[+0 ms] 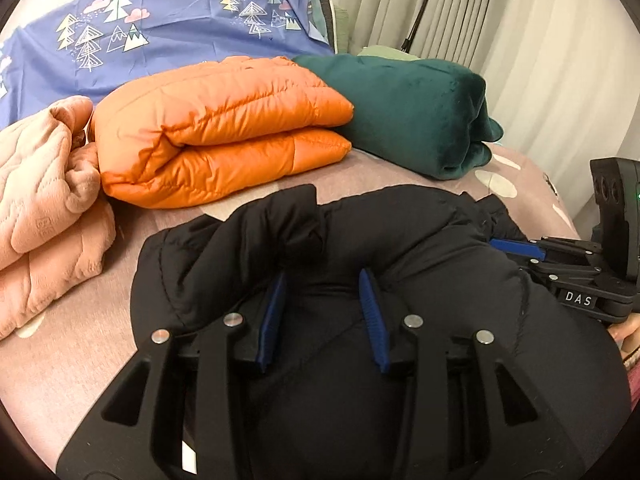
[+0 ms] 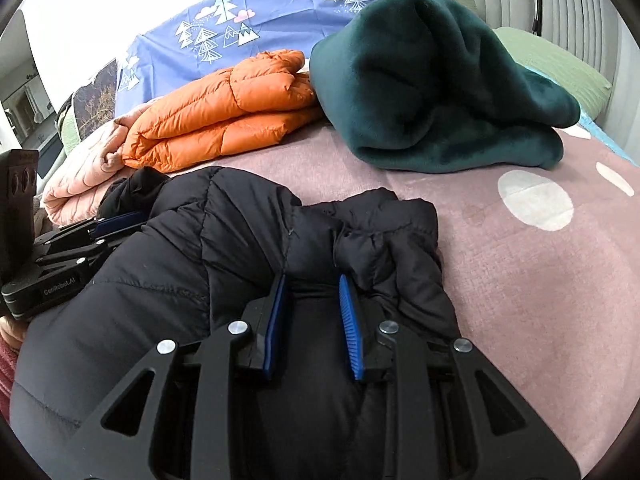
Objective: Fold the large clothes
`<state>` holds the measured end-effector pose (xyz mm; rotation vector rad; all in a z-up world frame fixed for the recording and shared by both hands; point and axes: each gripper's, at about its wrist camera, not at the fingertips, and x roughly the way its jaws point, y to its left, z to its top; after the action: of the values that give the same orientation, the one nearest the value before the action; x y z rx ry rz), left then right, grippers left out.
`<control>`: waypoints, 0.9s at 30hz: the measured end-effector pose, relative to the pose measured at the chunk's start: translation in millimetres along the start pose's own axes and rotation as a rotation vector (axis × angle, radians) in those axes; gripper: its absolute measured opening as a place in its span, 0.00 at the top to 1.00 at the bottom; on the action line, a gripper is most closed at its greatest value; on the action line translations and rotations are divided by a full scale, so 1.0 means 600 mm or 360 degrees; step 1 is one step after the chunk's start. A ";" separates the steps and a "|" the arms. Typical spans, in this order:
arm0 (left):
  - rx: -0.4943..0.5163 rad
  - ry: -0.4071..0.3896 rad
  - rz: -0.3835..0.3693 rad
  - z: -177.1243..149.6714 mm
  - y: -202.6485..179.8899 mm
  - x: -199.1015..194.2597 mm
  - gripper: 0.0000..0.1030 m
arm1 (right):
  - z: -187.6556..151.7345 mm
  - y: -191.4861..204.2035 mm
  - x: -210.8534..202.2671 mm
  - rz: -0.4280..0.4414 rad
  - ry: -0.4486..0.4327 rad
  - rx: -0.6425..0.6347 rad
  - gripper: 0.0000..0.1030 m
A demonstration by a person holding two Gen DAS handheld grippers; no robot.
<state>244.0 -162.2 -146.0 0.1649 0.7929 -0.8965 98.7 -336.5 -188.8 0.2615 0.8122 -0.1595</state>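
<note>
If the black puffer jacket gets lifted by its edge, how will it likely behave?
The black puffer jacket would probably sag and drape, given its soft, bunched folds. Its quilted puffiness suggests it is light for its bulk. The smooth shell may slip.

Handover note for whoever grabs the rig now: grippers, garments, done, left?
Left gripper: jaws apart, black puffer jacket bunched between them; firm grip unclear.
Right gripper: same, on the jacket's right side.
Jacket lies folded over on the pink bedspread.
Done: peach garment, orange jacket, green fleece folded behind.
Left: finish and stack the black jacket.
</note>
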 end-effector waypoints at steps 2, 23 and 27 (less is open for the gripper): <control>0.0008 0.0004 0.0017 -0.002 -0.002 0.004 0.62 | -0.001 0.003 0.001 -0.0018 0.0008 -0.0019 0.75; 0.0041 -0.0012 0.0033 -0.156 -0.159 -0.201 0.44 | -0.016 0.022 -0.036 -0.0062 -0.0026 -0.0067 0.73; 0.0135 0.0061 0.0191 -0.192 -0.175 -0.176 0.43 | -0.029 0.036 -0.051 -0.0104 -0.0032 -0.0114 0.72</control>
<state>63.3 -110.7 -136.5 0.3018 0.7731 -0.8158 71.2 -309.6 -174.2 0.1654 0.8054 -0.1937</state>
